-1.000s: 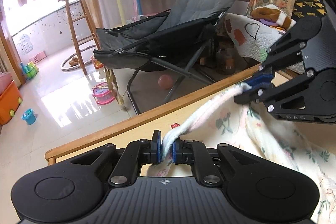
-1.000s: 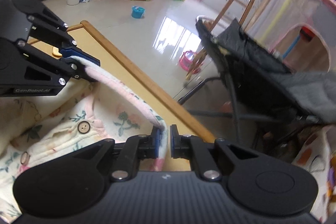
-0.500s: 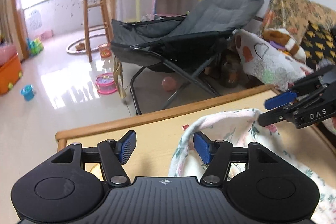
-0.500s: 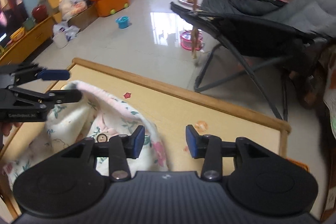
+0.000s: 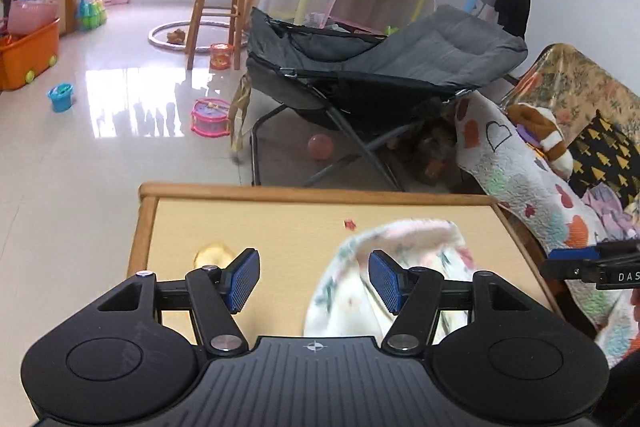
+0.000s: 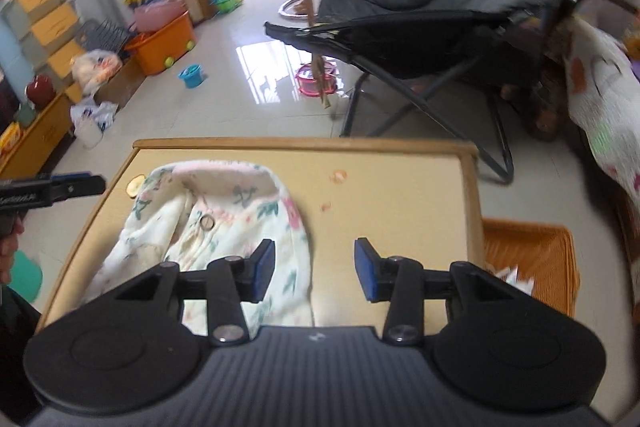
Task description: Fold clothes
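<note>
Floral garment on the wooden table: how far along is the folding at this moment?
Done: the cream floral buttoned garment lies on the light wooden table, its pink-trimmed edge doubled over. In hand: nothing; the left gripper and right gripper are both open with no cloth between the pads. Left: it is still a loose, rumpled bundle, so more folds and squaring up seem needed.

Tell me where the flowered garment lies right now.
The flowered garment lies on the wooden table, left of centre in the right wrist view, beside a yellow sticker.
</note>
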A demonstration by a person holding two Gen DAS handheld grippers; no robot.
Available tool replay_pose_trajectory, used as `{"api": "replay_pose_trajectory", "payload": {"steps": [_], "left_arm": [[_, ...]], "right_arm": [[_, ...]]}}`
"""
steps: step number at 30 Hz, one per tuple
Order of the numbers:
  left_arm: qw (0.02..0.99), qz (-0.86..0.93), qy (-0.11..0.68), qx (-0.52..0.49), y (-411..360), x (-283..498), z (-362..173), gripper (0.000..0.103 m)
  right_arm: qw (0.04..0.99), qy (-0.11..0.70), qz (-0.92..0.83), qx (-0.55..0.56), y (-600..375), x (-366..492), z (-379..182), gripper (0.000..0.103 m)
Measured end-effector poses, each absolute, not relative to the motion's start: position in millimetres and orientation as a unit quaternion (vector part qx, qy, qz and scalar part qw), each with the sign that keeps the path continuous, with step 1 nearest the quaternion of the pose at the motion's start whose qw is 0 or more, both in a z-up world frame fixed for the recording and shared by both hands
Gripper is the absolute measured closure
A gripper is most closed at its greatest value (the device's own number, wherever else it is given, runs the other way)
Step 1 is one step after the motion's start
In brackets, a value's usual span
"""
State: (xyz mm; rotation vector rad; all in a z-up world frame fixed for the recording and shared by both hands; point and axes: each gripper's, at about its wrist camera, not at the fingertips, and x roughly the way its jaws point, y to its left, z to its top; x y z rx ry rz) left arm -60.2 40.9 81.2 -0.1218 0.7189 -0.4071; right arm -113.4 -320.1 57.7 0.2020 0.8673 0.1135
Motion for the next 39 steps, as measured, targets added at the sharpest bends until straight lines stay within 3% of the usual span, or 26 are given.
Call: {"api": "replay_pose_trajectory", "payload": {"steps": [14, 28, 32, 39], "left_arm": [[0.914, -0.167, 0.365, -0.056, 45, -177, 44, 0.043], [0.902, -0.152, 0.398, -0.062, 39, -188, 22, 0.046], [0.895, -0.146, 0.417, -0.065, 40, -184, 14, 0.065], [0.891, -0.159, 0.419, -0.080, 37, -183, 9, 0.077]], "right_arm": [[0.907, 0.396, -0.014, 0.139, -305, -212, 36, 0.068], [0.904, 0.416, -0.046, 0.085, -286, -226, 24, 0.069], [0.900, 0.424, -0.049, 0.089, -286, -227, 20, 0.069], [0.894, 0.436, -0.052, 0.094, -288, -226, 15, 0.069]]}}
